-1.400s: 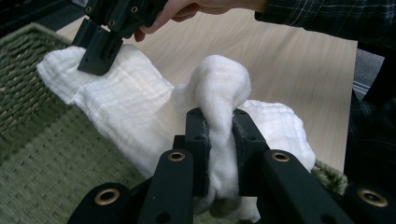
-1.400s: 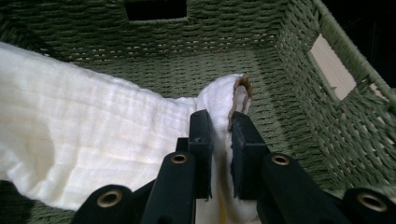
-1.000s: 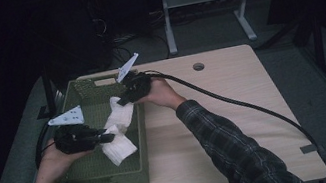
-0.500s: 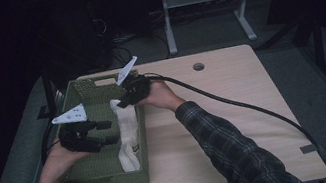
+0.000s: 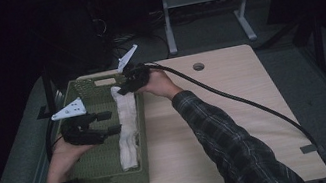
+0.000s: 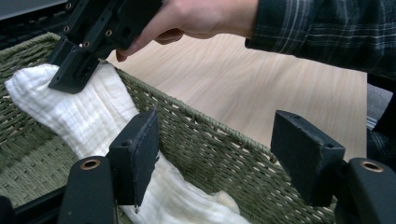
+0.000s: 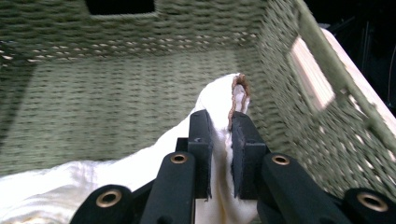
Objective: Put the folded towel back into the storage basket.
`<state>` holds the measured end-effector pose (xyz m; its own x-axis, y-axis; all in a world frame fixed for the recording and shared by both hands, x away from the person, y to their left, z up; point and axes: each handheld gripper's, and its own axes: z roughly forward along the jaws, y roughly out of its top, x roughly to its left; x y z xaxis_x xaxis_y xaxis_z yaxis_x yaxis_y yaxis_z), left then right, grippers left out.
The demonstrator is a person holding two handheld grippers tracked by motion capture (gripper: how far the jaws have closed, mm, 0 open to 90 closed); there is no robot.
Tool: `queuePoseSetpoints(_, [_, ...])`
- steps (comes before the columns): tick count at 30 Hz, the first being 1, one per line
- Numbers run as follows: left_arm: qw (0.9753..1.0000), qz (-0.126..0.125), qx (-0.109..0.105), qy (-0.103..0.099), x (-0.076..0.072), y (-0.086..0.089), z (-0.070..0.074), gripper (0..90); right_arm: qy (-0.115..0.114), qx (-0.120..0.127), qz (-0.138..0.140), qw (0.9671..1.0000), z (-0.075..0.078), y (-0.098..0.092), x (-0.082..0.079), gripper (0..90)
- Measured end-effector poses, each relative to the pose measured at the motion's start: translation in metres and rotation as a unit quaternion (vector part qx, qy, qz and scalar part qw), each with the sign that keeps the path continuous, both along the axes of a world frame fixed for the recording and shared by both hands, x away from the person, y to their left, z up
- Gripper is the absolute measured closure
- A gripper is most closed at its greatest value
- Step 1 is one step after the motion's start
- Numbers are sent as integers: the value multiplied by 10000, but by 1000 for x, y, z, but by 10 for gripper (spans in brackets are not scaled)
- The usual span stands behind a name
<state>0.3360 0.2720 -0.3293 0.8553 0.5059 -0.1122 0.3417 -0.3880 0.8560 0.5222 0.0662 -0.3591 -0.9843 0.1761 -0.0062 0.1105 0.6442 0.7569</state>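
One white cloth (image 5: 126, 123) lies in the green basket (image 5: 100, 176), stretched along the wall nearest the table's middle, long axis running from the far end toward the person. Right gripper (image 5: 122, 89) is clamped on its far end (image 7: 219, 154). Left gripper (image 5: 108, 123), jaws wide open and empty, sits just beside the cloth's midsection (image 6: 100, 126), so it's the hand nearer the slack part.

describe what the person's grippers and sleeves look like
Both the left gripper and right gripper are black, each with two flat, blocky jaws fixed by brass-ringed screws. Each carries a pale grey three-cornered plate dotted with holes. A thick black cable trails off the right one. The sleeves are dark plaid.
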Motion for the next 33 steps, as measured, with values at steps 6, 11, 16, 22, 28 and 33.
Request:
queuePoseSetpoints(6, [10000, 1, -2, -34, 1, -7, 0, 305, -77, -181, -88, 9998, -12, 4, 13, 751])
queuePoseSetpoints(11, [10000, 33, -6, -39, 2, -8, 1, 299, -150, -52, -459, 9988, -10, 1, 21, 568])
queuePoseSetpoints(16, [9999, 99, -38, -19, 3, -10, 1, 292, -24, 196, -567, 9982, 4, -12, 22, 510])
queuePoseSetpoints(22, [9999, 118, -21, 62, 4, -24, 3, 281, 116, 438, -528, 9976, 16, -31, 11, 477])
queuePoseSetpoints(28, [9997, 211, 19, 144, 6, -42, 6, 277, 86, 480, -456, 9978, 25, -55, -6, 459])
queuePoseSetpoints(33, [9994, 297, 85, 149, 6, -60, 8, 272, 48, 511, -495, 9975, 30, -81, -14, 452])
